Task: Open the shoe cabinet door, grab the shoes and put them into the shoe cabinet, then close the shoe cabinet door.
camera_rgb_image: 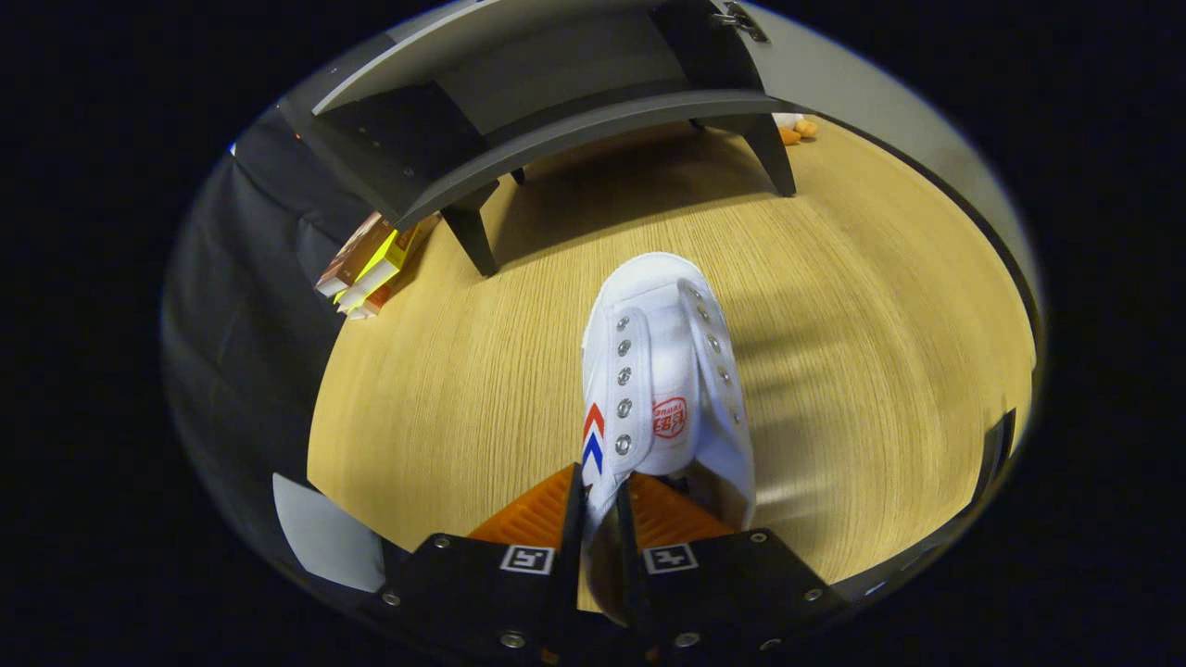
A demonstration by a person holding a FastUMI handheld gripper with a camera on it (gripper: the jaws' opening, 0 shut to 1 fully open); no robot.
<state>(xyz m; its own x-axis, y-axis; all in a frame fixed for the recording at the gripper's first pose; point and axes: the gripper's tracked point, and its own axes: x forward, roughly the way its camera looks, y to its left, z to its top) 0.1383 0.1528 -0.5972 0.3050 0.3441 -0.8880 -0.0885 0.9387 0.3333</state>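
Observation:
A white canvas shoe with metal eyelets and a red and blue chevron on its side hangs above the wooden floor, toe pointing away from me. My gripper is shut on the shoe's left side wall near the heel opening, one finger outside and one inside. Beyond the toe stands the dark grey shoe cabinet on short legs, its lower compartment open toward me. The cabinet door is swung open and runs along the right side.
A stack of coloured boxes lies on the floor beside the cabinet's left front leg. A small plush toy sits behind the right leg. Black cloth hangs on the left. Wooden floor stretches between me and the cabinet.

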